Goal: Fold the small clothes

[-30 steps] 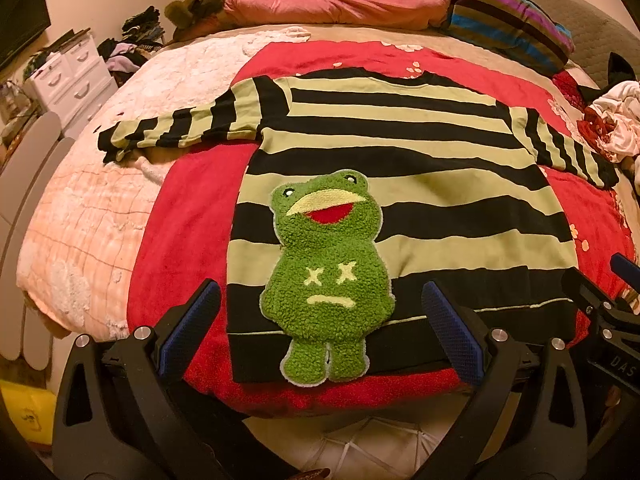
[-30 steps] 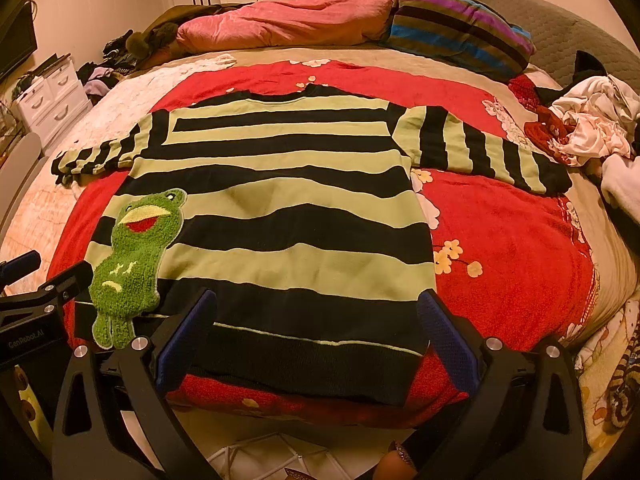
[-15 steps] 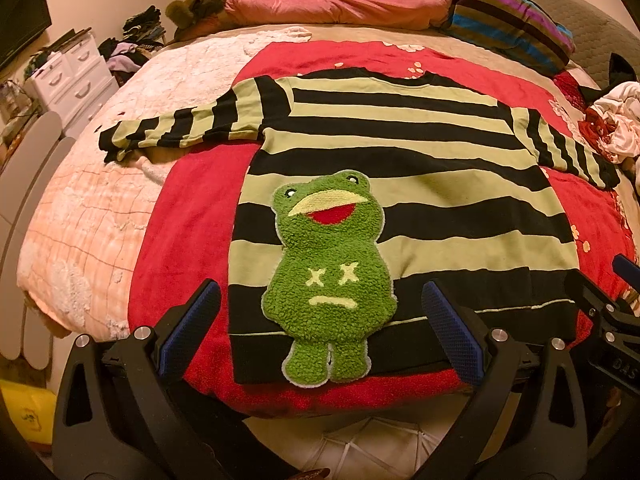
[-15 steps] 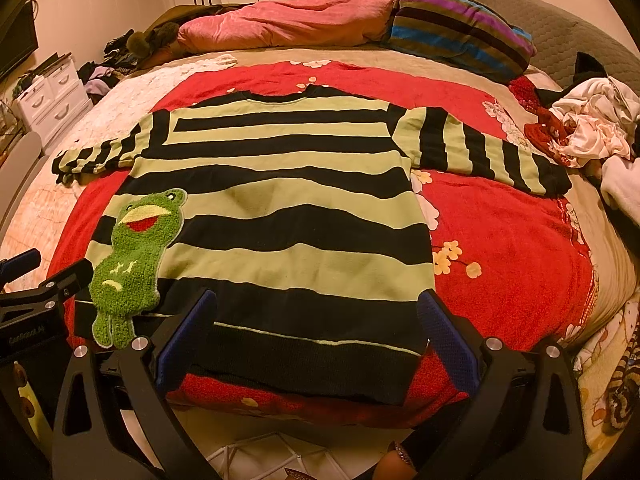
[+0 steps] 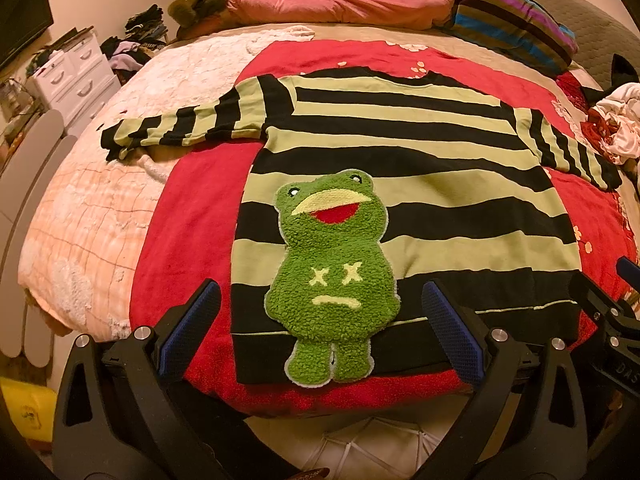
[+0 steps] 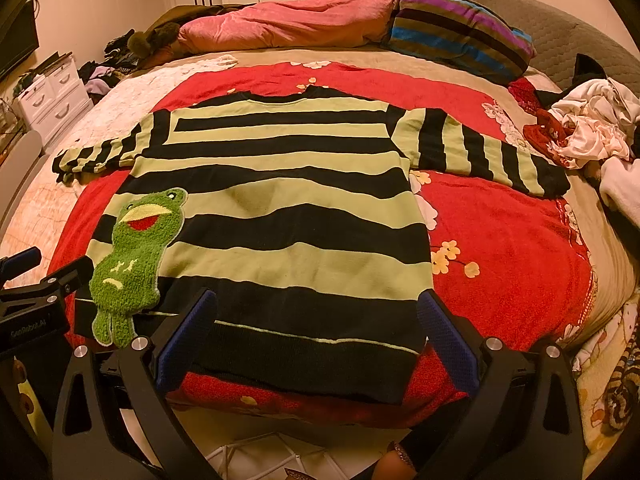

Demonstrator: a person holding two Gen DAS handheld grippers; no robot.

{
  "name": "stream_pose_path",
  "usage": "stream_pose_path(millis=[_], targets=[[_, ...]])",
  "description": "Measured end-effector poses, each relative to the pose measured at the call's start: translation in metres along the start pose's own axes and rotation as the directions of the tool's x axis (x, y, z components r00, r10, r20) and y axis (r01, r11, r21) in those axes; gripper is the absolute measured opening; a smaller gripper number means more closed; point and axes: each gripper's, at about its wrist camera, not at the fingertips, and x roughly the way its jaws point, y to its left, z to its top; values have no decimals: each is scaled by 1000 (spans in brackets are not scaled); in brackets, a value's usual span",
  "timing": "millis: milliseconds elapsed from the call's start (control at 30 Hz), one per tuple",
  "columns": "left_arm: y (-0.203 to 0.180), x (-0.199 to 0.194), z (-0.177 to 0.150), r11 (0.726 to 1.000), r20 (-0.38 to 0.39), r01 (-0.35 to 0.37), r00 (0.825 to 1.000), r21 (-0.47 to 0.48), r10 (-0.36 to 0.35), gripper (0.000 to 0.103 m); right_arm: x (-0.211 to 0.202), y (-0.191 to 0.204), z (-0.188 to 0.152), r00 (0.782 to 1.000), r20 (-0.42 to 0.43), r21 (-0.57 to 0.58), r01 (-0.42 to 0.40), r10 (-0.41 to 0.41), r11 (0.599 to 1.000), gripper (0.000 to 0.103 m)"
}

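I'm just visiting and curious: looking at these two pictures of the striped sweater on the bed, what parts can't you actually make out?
- Sweater underside: hidden in both views, since it lies flat on the red blanket.
- Hem: partly covered by the open left gripper and open right gripper.
- Clothes pile: single items too tangled to tell apart.
- Whoever holds the grippers: cut off by the bottom edge.

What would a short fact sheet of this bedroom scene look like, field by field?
garment: striped sweater, green and black, spread flat, sleeves out
decoration: fuzzy frog patch on the sweater's front, near the hem
surface: red blanket on a bed
left gripper: open, holding nothing, at the sweater's hem
right gripper: open, holding nothing, at the hem
nearby: pile of clothes on the bed's right side
folding: not begun
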Motion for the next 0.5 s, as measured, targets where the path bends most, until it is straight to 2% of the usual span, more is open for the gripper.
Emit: stream_pose_path(millis=[500], targets=[[2,4,-2,1000,-5,2,1000,-2,-2,94,2,-1,-1,1000,-10,-9,8,-8,1000,99]])
